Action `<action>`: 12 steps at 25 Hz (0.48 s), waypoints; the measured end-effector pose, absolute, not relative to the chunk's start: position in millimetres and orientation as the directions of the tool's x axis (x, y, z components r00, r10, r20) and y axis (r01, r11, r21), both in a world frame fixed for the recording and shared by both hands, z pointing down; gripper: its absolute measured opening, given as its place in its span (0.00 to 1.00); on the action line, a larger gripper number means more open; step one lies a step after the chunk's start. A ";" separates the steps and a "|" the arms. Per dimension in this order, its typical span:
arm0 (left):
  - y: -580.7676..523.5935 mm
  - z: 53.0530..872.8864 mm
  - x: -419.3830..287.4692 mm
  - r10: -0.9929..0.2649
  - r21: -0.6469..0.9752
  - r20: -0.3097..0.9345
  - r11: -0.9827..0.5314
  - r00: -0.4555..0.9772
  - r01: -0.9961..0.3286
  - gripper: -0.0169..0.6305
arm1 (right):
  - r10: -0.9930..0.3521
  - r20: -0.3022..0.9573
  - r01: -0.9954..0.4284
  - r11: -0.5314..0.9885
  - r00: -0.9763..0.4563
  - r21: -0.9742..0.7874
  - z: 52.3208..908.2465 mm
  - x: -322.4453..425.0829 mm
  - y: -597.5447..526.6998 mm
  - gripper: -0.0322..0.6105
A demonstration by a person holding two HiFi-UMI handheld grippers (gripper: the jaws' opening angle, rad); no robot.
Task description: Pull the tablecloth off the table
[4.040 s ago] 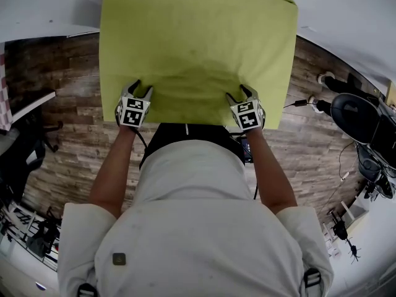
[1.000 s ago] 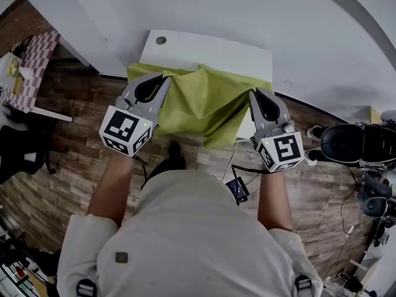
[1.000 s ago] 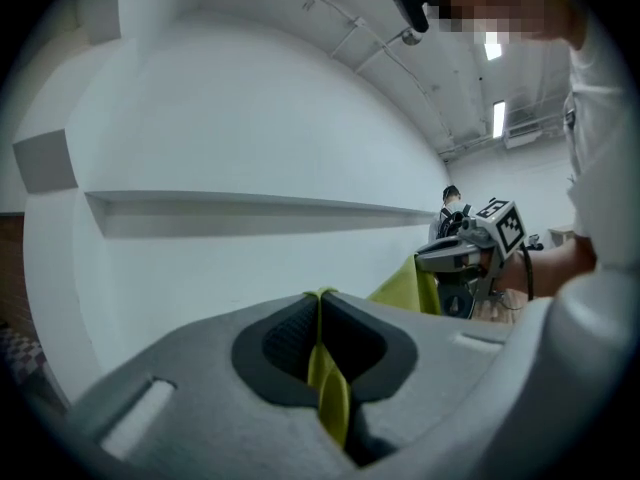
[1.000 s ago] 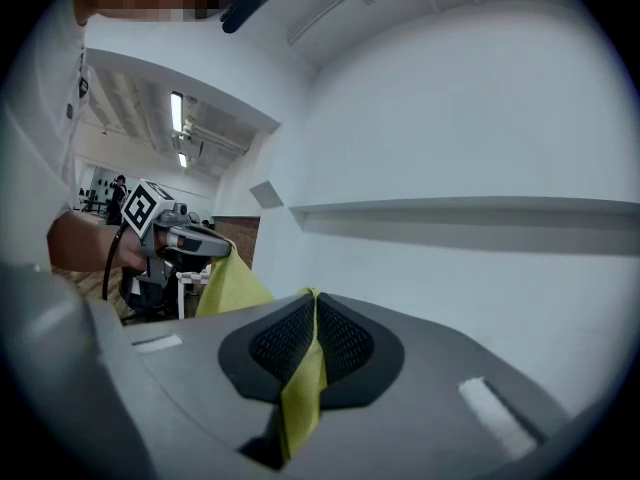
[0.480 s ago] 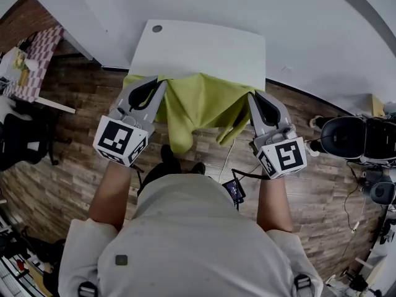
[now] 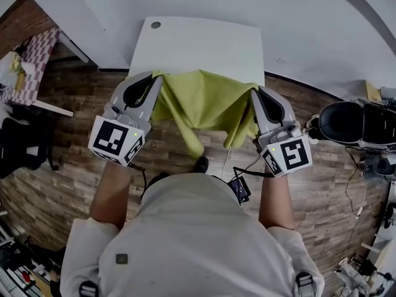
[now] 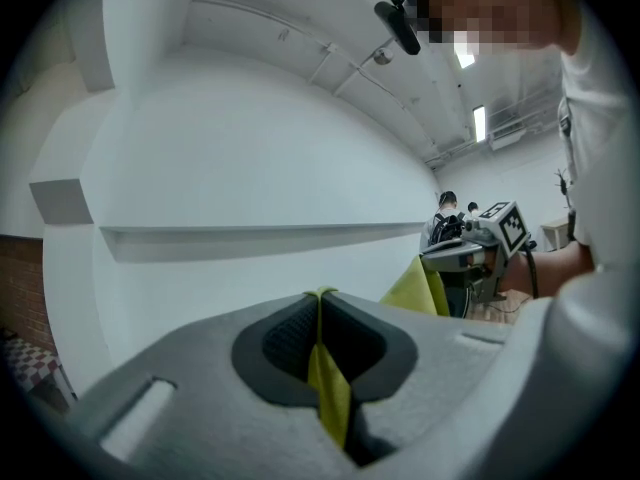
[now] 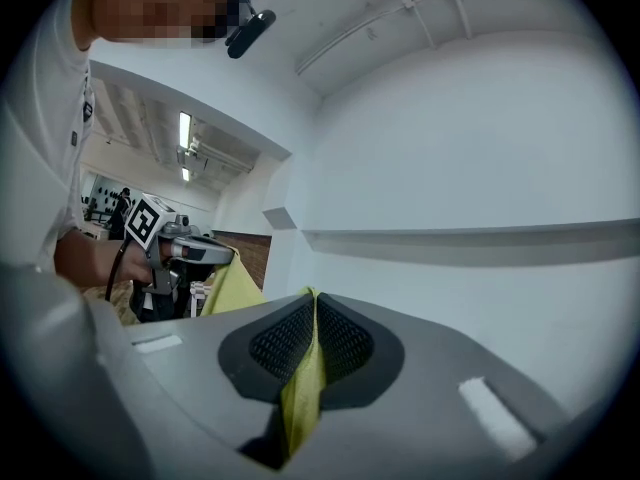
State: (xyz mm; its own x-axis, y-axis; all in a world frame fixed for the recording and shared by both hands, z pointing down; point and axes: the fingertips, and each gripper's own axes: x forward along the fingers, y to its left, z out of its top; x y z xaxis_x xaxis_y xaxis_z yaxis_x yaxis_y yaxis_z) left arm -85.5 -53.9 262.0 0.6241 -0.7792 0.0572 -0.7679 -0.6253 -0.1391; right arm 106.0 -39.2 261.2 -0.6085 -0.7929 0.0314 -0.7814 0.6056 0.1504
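Note:
The yellow-green tablecloth (image 6: 201,101) hangs in the air between my two grippers, clear of the bare white table (image 6: 201,45) behind it. My left gripper (image 6: 158,76) is shut on the cloth's left corner, and a strip of cloth (image 7: 328,393) shows pinched between its dark pads. My right gripper (image 6: 255,88) is shut on the right corner, with a fold of cloth (image 8: 303,388) clamped between its pads. The cloth sags in the middle and a tail droops toward the floor. Each gripper view shows the other gripper (image 7: 490,238) (image 8: 170,253) holding the cloth.
Wooden plank floor (image 6: 74,159) lies under me. A black office chair (image 6: 352,125) stands at the right, a checkered table (image 6: 28,60) at the left. A cable and a small device (image 6: 238,189) lie on the floor near my feet. A white wall (image 6: 309,36) runs behind the table.
The cloth has slid fully off the white table, which now lies bare. Both grippers have risen and pulled back with the cloth stretched between them.

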 end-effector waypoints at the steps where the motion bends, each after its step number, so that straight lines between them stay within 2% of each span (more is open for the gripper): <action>1: -49.3 261.4 -94.3 -0.776 -0.135 0.053 -0.629 0.629 -0.765 0.03 | -0.797 0.030 -0.786 0.600 -0.603 0.149 259.6 99.4 -33.7 0.08; 12: 30.4 237.8 -193.1 -0.717 -0.157 0.010 -0.689 0.697 -0.707 0.03 | -0.827 0.003 -0.817 0.556 -0.562 0.154 246.5 -10.8 45.4 0.08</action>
State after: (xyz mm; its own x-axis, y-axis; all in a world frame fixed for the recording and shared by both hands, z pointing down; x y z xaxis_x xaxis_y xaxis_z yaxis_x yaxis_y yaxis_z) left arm -193.1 30.4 237.8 0.6968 -0.7172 0.0098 -0.7073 -0.6893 -0.1572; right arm -10.8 45.4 246.5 -0.5622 -0.8270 0.0030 -0.8168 0.5559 0.1542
